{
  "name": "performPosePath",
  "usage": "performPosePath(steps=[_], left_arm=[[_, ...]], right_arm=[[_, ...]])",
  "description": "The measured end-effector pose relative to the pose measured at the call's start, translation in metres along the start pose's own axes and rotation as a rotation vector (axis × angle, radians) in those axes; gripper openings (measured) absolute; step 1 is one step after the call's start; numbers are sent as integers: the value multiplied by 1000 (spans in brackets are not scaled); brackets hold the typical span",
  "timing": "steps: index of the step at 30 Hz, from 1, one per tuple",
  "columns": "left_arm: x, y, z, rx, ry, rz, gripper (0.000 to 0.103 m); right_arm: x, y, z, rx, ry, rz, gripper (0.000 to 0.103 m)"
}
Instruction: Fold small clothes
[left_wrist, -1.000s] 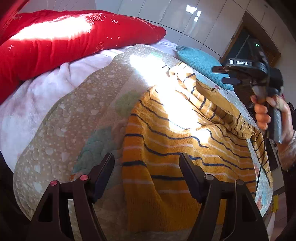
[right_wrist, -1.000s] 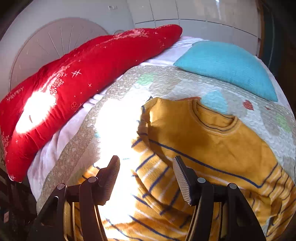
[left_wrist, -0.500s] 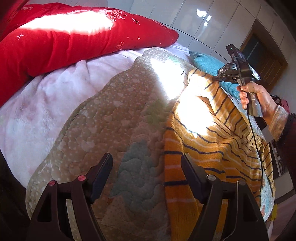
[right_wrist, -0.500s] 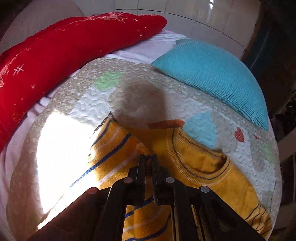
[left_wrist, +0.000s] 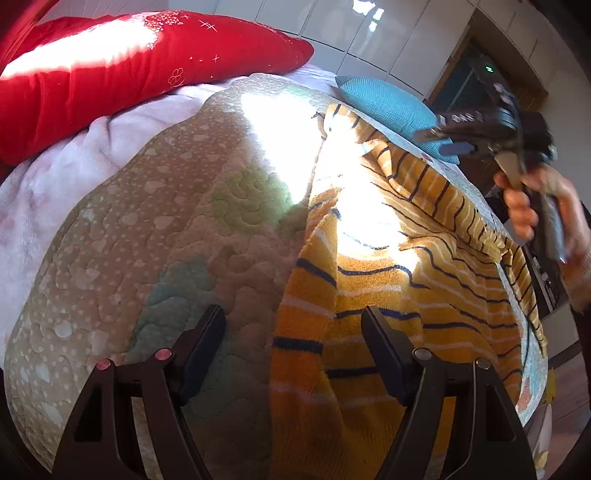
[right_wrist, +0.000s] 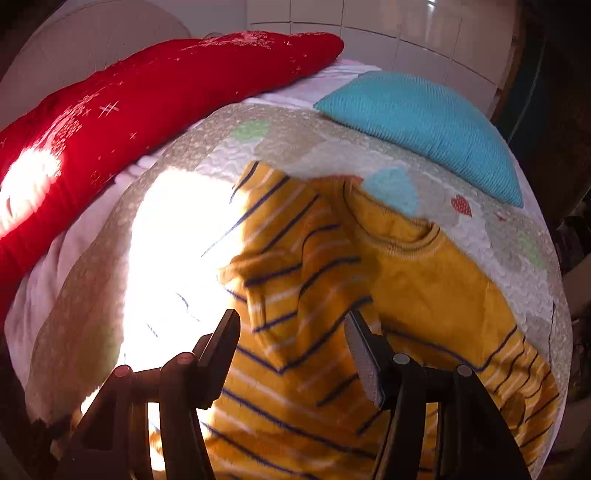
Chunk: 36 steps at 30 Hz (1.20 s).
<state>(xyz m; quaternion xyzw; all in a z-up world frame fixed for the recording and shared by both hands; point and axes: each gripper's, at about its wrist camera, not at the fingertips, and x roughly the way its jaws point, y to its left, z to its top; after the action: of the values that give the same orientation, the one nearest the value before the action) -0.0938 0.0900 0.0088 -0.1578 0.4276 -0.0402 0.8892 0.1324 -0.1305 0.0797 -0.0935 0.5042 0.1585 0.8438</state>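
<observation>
Yellow knit with navy and white stripes, the small sweater (right_wrist: 388, 295) lies spread on the quilted bedcover (left_wrist: 155, 229), its collar toward the teal cushion (right_wrist: 424, 122). One sleeve is folded in across the chest, and a hard patch of sunlight falls over the sweater's left side. The right gripper (right_wrist: 291, 354) hovers above the folded sleeve with its jaws spread wide, holding nothing. The left gripper (left_wrist: 293, 350) is just as wide open and empty, poised over the sweater's side edge where it meets the bedcover. A long red pillow (left_wrist: 129, 74) lies along the far side on a pale fleece blanket (left_wrist: 55, 192).
</observation>
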Motion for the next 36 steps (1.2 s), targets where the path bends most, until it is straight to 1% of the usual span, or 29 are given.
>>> performPosePath(steps=[1,2,3,5,6,8,9,10,11,12,14,16,19,20,21,22,24,25,26,28,30,31,32,34,36], left_arm=[[1,-1,1,0,2,19,45],[3,0,3,-9,17,38,11],[4,5,5,-38,37,39,9],[1,22,6,-153,48,-16,9],[-1,30,6,-193,53,-25,9],[-7,39,1,-250,49,-31,9],[-10,42,-2,-271,50,-32,9],[-13,43,-5,-284,48,-32,9],[-16,44,-8,-289,44,-30,8],[-20,43,-11,-290,39,-24,8],[-25,44,-13,-297,33,-17,7],[-30,46,-15,-313,25,-15,5],[-39,57,-17,-358,3,1,2],[-44,62,-18,-370,-8,47,0],[-50,69,-20,-377,-32,94,0],[-58,79,-22,-397,-51,119,0],[-69,98,-25,-434,-58,129,0],[-75,103,-27,-431,-64,129,0],[-82,105,-28,-417,-77,131,1],[-94,101,-28,-368,-104,149,2],[-100,92,-28,-314,-119,162,16],[-102,87,-29,-297,-130,161,32],[-102,82,-31,-285,-141,149,44],[-99,72,-33,-268,-142,116,49],[-90,63,-35,-255,-119,75,49]], right_arm=[[-4,-1,-27,-3,34,38,64],[-9,-2,-54,-5,64,72,64],[-13,-1,-83,-5,88,98,64],[-19,-2,-134,-8,127,122,63],[-23,-2,-159,-20,132,107,63],[-31,-8,-203,-41,137,33,63],[-35,-14,-223,-35,141,-11,63],[-42,-22,-240,-16,125,-24,63],[-51,-31,-255,11,99,-20,63],[-57,-40,-267,45,95,-20,64],[-65,-58,-287,143,93,10,71],[-71,-74,-299,221,79,63,71],[-85,-82,-309,279,39,88,71],[-91,-82,-311,281,19,88,71],[-101,-78,-312,276,-6,84,71],[-108,-77,-311,270,-31,79,71],[-122,-73,-301,260,-72,77,72],[-126,-70,-292,259,-89,81,72],[-128,-67,-281,260,-105,96,72],[-126,-58,-249,255,-139,157,72],[-116,-46,-211,252,-168,219,72],[-107,-39,-190,257,-176,257,72],[-97,-33,-171,272,-177,298,72],[-69,-22,-133,340,-160,376,72],[-34,-12,-96,427,-119,449,72]])
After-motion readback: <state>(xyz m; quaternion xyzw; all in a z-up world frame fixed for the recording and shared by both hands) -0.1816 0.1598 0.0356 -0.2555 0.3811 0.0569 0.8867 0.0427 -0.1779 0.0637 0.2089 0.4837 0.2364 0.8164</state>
